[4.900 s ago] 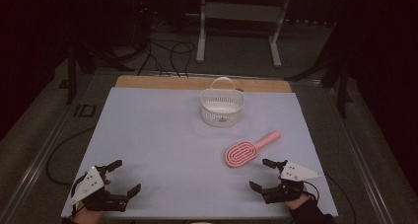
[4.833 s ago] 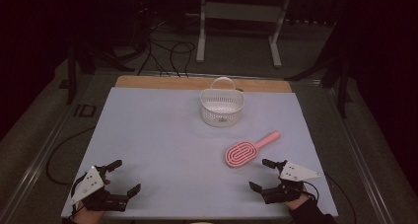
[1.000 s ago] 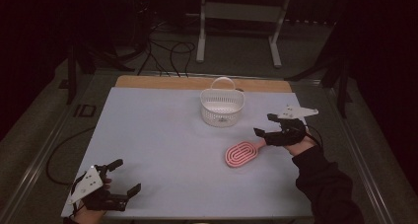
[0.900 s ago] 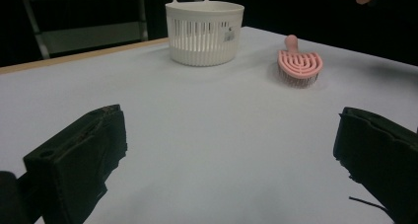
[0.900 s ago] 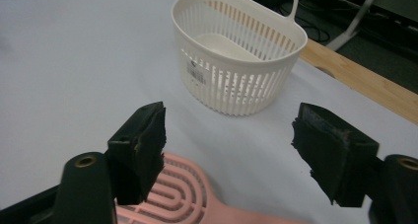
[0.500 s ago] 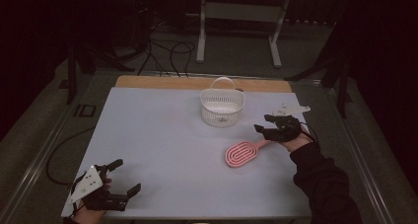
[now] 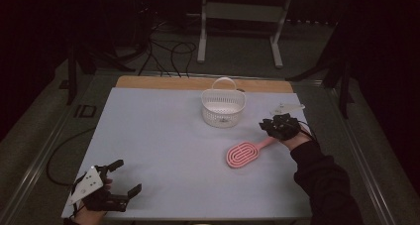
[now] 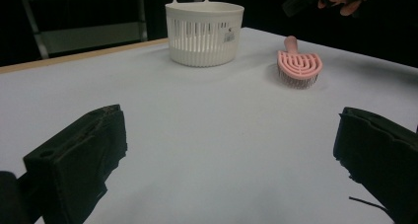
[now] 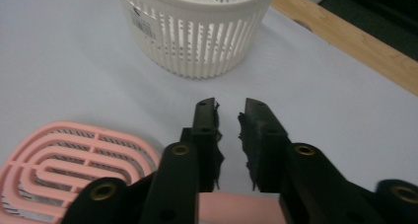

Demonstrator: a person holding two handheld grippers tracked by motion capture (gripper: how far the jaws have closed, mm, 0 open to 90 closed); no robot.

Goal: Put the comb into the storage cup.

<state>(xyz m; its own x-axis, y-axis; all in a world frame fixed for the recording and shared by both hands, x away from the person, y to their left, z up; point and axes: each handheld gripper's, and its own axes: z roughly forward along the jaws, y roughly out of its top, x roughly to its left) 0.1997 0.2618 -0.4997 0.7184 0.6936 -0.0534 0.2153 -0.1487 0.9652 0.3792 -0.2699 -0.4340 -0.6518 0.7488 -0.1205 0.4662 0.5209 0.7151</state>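
Observation:
A pink oval brush (image 7: 242, 155) lies flat at the table's right centre, its handle pointing to the far right. My right gripper (image 7: 270, 126) is down over the handle's end. In the right gripper view its jaws (image 9: 229, 110) have just been closing, and the pink handle (image 9: 236, 209) fills the narrow gap between them near their base. The brush head (image 9: 74, 155) lies to the lower left. A white slatted basket (image 7: 223, 108) (image 9: 197, 31) stands just beyond. My left gripper (image 7: 128, 176) (image 8: 229, 150) rests open and empty at the near left corner, facing the basket (image 8: 204, 34) and brush (image 8: 299, 66).
The white table sheet (image 7: 163, 136) ends in a wooden strip (image 7: 198, 82) along the far edge. Behind it stand metal frame legs (image 7: 203, 31) and floor cables (image 7: 168, 51). A person's dark sleeve (image 7: 322, 180) reaches in from the bottom right.
My right gripper came from the near right corner to the brush handle, then sank onto it over the last second while its jaws narrowed. The left gripper, brush and basket kept still.

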